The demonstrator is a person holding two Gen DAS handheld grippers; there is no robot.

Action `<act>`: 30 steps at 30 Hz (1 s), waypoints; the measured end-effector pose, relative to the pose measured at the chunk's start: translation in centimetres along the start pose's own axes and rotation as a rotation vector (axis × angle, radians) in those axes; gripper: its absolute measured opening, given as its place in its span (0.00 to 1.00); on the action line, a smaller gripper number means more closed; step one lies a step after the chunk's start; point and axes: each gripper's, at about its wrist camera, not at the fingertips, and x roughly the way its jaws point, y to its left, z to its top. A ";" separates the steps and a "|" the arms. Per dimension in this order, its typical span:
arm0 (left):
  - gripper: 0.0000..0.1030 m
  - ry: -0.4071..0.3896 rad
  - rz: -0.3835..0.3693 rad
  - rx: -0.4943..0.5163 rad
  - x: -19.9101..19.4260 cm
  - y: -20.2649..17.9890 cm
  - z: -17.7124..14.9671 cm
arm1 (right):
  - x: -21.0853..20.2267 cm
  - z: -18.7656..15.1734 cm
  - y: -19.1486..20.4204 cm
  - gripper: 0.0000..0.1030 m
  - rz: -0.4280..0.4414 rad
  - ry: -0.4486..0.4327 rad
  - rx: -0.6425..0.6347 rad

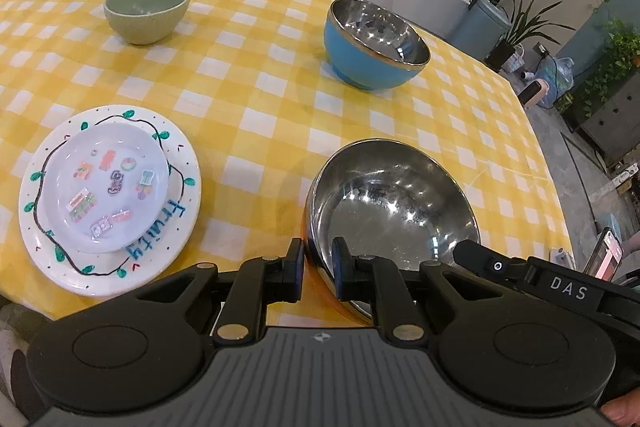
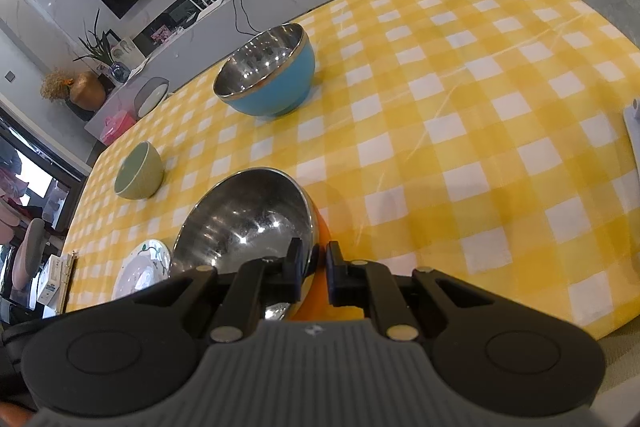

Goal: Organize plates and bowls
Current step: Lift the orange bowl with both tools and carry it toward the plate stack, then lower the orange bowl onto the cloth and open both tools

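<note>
An orange bowl with a steel inside [image 1: 394,207] is held by both grippers. My left gripper [image 1: 318,269] is shut on its near left rim. My right gripper [image 2: 313,273] is shut on its near right rim [image 2: 314,227]; that gripper also shows at the bowl's right in the left wrist view [image 1: 476,259]. A blue steel-lined bowl [image 1: 374,45] stands further back, and also shows in the right wrist view [image 2: 268,71]. A green bowl [image 1: 147,9] stands at the far left [image 2: 139,171]. A small plate [image 1: 108,185] lies stacked on a large white plate [image 1: 182,223] at the near left.
A yellow checked cloth [image 1: 256,95] covers the table. A white object [image 2: 634,131] lies at the right edge of the right wrist view. A phone [image 1: 606,259] is at the right beyond the table. Counters and plants stand behind.
</note>
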 end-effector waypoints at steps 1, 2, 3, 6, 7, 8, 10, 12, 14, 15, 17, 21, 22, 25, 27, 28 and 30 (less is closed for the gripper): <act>0.16 -0.001 0.001 0.004 0.0 -0.1 0.0 | 0.0 0.0 0.0 0.09 0.001 0.001 0.002; 0.16 -0.001 0.003 0.007 0.0 -0.1 0.0 | 0.0 0.0 -0.1 0.09 0.002 0.002 0.005; 0.16 -0.003 0.003 0.010 -0.1 -0.2 -0.1 | 0.0 0.0 -0.1 0.09 0.002 0.002 0.004; 0.16 -0.004 0.000 0.013 0.0 -0.2 -0.1 | 0.0 0.1 -0.1 0.10 0.001 0.000 0.001; 0.16 -0.005 0.000 0.014 0.0 -0.2 0.0 | 0.0 0.1 -0.1 0.10 0.000 -0.001 -0.002; 0.16 -0.006 -0.001 0.015 0.0 -0.2 0.0 | 0.0 0.1 0.0 0.10 -0.003 -0.005 -0.010; 0.16 -0.010 -0.003 0.014 -0.1 -0.1 0.0 | -0.1 0.1 0.1 0.12 -0.004 -0.018 -0.025; 0.23 -0.016 -0.003 0.019 -0.2 -0.1 0.1 | -0.2 0.1 0.3 0.13 -0.004 -0.033 -0.033; 0.32 -0.032 0.003 0.025 -0.4 -0.1 0.2 | -0.3 0.2 0.3 0.23 -0.002 -0.043 -0.038; 0.37 -0.040 0.004 0.029 -0.5 -0.1 0.3 | -0.4 0.1 0.4 0.34 -0.002 -0.048 -0.040; 0.42 -0.057 0.009 0.037 -0.8 -0.1 0.5 | -0.6 0.1 0.6 0.35 -0.002 -0.066 -0.050; 0.47 -0.111 0.021 0.061 -1.6 -0.3 1.5 | -0.9 0.4 1.2 0.38 0.006 -0.122 -0.078; 0.47 -0.121 0.018 0.064 -1.8 -0.3 1.8 | -1.0 0.5 1.3 0.39 0.006 -0.137 -0.089; 0.48 -0.146 0.011 0.075 -2.2 -0.6 2.7 | -0.9 1.3 1.9 0.40 -0.005 -0.184 -0.124; 0.48 -0.166 0.006 0.085 -2.3 -0.7 3.3 | -0.6 1.9 2.3 0.41 -0.005 -0.213 -0.144; 0.48 -0.174 0.003 0.088 -2.3 -0.7 3.7 | -0.4 2.2 2.5 0.41 -0.002 -0.226 -0.154; 0.48 -0.187 -0.010 0.092 -2.3 -0.7 4.3 | -0.1 3.0 3.0 0.42 0.007 -0.254 -0.177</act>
